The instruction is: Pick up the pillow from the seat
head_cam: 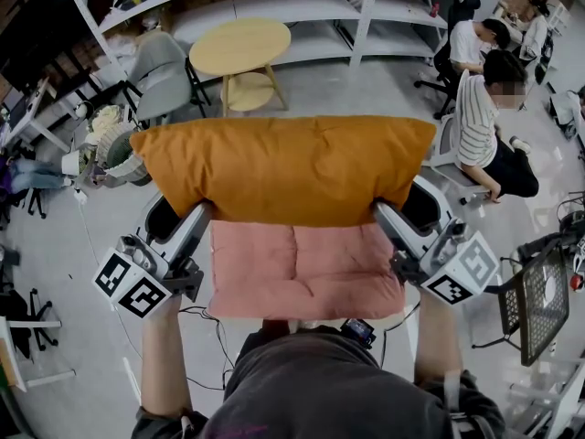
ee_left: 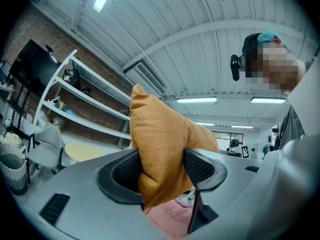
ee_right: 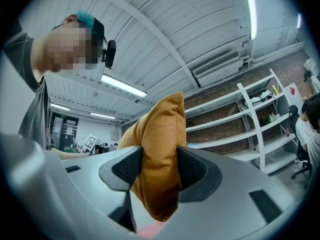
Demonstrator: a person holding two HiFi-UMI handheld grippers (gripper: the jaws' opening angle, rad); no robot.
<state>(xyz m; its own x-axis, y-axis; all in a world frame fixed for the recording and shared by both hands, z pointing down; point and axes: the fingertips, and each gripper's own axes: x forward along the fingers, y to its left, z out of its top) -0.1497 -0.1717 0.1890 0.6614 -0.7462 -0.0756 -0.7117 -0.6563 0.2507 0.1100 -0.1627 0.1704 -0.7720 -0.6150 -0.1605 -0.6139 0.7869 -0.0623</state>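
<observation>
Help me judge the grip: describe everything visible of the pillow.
The pillow is a plump mustard-orange rectangle of woven-looking fabric with seamed edges and pointed corners. It is held broadside over the pink seat cushion. The left gripper pinches its lower left end, the right gripper its lower right end, fabric squeezed between their jaws. Whether it touches the cushion cannot be told.

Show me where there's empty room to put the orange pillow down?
The pink quilted seat cushion under the orange fabric pillow is bare. So is the round pale wooden table, and the grey floor between table and pillow. Crowded: woven baskets at left, seated people at right.
</observation>
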